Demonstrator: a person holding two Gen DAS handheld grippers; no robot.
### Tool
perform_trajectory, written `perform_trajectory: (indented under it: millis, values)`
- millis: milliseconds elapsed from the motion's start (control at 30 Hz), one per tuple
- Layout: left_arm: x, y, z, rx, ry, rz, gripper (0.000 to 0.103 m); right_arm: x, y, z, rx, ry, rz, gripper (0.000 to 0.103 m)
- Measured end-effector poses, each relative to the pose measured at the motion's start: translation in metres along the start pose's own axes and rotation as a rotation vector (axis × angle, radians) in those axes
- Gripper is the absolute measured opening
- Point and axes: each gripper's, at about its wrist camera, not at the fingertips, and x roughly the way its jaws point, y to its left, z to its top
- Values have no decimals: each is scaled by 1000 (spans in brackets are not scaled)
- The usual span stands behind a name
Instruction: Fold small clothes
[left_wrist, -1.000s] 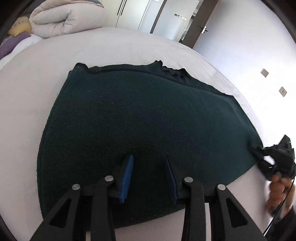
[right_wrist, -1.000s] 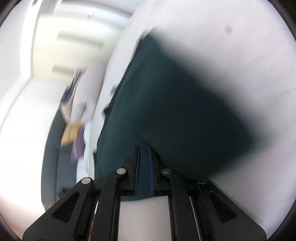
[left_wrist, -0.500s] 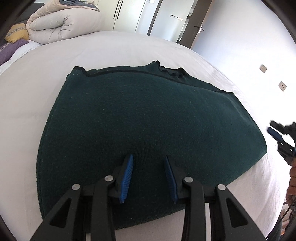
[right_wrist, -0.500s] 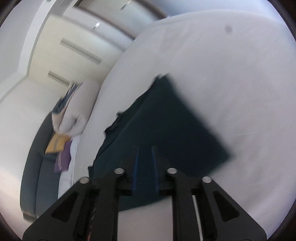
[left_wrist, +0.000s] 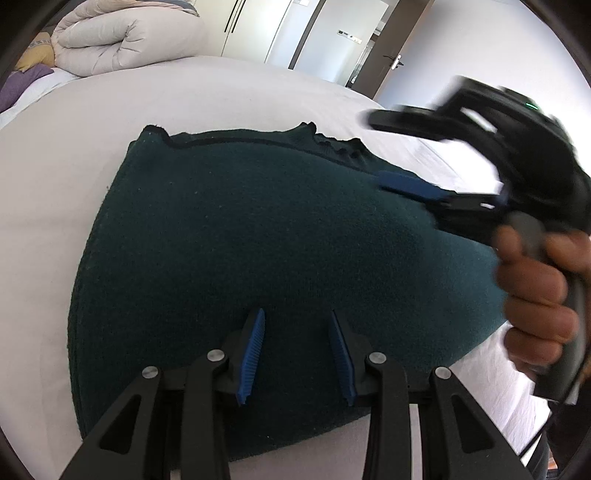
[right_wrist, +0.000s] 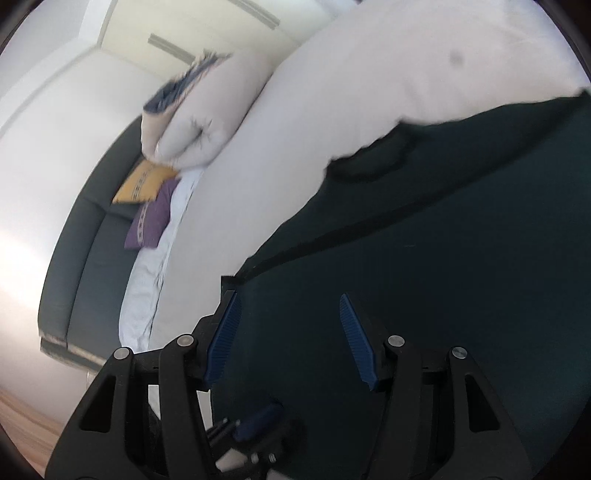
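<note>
A dark green knitted garment (left_wrist: 258, 236) lies folded flat on the white bed (left_wrist: 74, 122), its ribbed neckline at the far edge. My left gripper (left_wrist: 297, 350) hovers over the garment's near edge, open, with nothing between its blue pads. Held in a person's hand (left_wrist: 535, 295), my right gripper (left_wrist: 399, 155) is blurred over the garment's right side. In the right wrist view the right gripper (right_wrist: 290, 336) is above the garment (right_wrist: 443, 277). Its jaws are opening and hold nothing. The left gripper (right_wrist: 258, 421) shows blurred below it.
A rolled pale duvet (left_wrist: 122, 40) lies at the bed's far left, with a yellow cushion (right_wrist: 144, 182) and a purple cushion (right_wrist: 151, 221) beside it on a dark sofa (right_wrist: 92, 258). Wardrobe doors and a dark room door (left_wrist: 399, 48) stand behind. White sheet surrounds the garment.
The right gripper let go of the garment's right corner, opened, and swung up and over the garment toward its middle. The left gripper stayed put. The garment lies as before.
</note>
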Motion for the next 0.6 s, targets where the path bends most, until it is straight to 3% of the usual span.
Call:
perform_trajectory:
  millis: [100, 200, 267, 333, 433, 533, 600]
  values:
    - [1, 2, 2, -6, 2, -10, 39, 36, -19, 11, 42, 37, -26, 53]
    - [-3, 3, 6, -19, 4, -29, 39, 49, -46, 26, 105, 11, 15, 36]
    - [-10, 4, 12, -29, 4, -24, 41, 29, -76, 28, 160, -34, 53, 33]
    - [-25, 7, 21, -34, -36, -10, 49, 10, -95, 35, 188, -97, 47, 32]
    - [-42, 11, 48, -49, -108, 44, 56, -27, -115, 44, 230, -202, -6, 35]
    - [-28, 5, 84, -35, -107, 97, 59, -47, -112, 44, 247, -271, 50, 55]
    - [-2, -7, 108, 20, -87, 138, 61, -38, -101, 42, 217, -234, 102, 56]
